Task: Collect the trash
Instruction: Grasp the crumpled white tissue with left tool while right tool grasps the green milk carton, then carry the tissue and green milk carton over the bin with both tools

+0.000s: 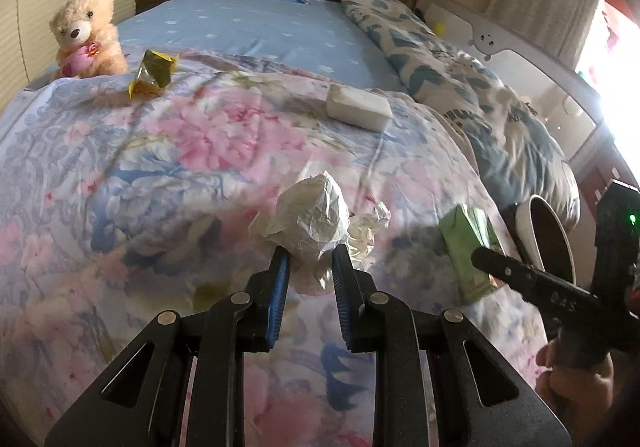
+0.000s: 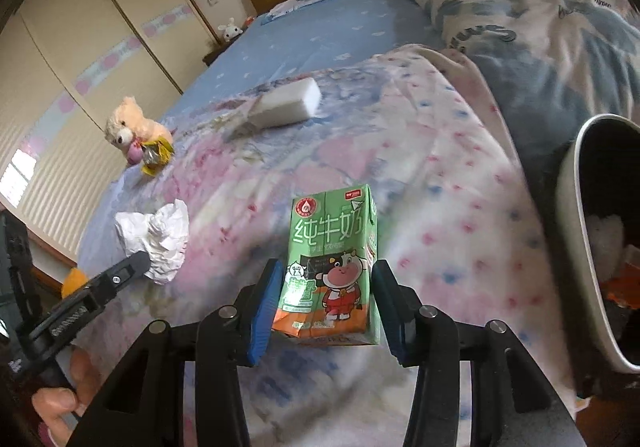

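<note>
A: Milk carton point(image 2: 334, 271) seen upright on floral quilt point(image 2: 440, 175), bracketed by right gripper point(image 2: 325, 301); contact unclear.

B: Crumpled paper point(image 2: 160, 235) noted left of carton, bin point(image 2: 576, 247) right.

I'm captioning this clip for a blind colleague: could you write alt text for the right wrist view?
The right gripper straddles a green milk carton standing on a floral quilt, its fingers apparently not yet touching it. A bin stands at right; at left, the left gripper meets crumpled white paper.
</note>
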Demonstrator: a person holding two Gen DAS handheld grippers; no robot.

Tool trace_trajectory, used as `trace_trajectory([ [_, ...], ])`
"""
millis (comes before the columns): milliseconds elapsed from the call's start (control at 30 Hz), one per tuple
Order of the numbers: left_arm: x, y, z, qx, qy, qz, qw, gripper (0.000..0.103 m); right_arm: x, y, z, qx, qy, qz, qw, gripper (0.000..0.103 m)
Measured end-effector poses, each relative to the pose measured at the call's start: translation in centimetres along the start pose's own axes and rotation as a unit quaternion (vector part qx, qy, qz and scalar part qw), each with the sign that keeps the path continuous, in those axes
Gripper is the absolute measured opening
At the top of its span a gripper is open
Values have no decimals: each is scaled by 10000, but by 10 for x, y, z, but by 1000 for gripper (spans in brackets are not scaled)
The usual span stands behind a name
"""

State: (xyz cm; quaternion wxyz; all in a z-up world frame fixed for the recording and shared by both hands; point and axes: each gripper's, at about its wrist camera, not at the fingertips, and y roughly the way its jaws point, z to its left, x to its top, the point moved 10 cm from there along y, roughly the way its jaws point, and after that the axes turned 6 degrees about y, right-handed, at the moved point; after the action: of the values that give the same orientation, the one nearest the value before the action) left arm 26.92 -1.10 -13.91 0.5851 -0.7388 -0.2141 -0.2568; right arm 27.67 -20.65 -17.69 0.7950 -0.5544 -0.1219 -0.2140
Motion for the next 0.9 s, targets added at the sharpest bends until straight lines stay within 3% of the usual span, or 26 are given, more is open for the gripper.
trace_trajectory([
  [233,-11,-4,-13,-1,109,88,9999,21,0,14,-4,-147,-32,-64,9999,55],
  [333,-11,-7,-23,-50,189,69,9998,21,-2,13,-3,-187,-170,-138,9996,50],
  [900,-18,-4,-131,-653,990,188,9928,21,-7,-75,-66,-93,289,-699,9971,49],
])
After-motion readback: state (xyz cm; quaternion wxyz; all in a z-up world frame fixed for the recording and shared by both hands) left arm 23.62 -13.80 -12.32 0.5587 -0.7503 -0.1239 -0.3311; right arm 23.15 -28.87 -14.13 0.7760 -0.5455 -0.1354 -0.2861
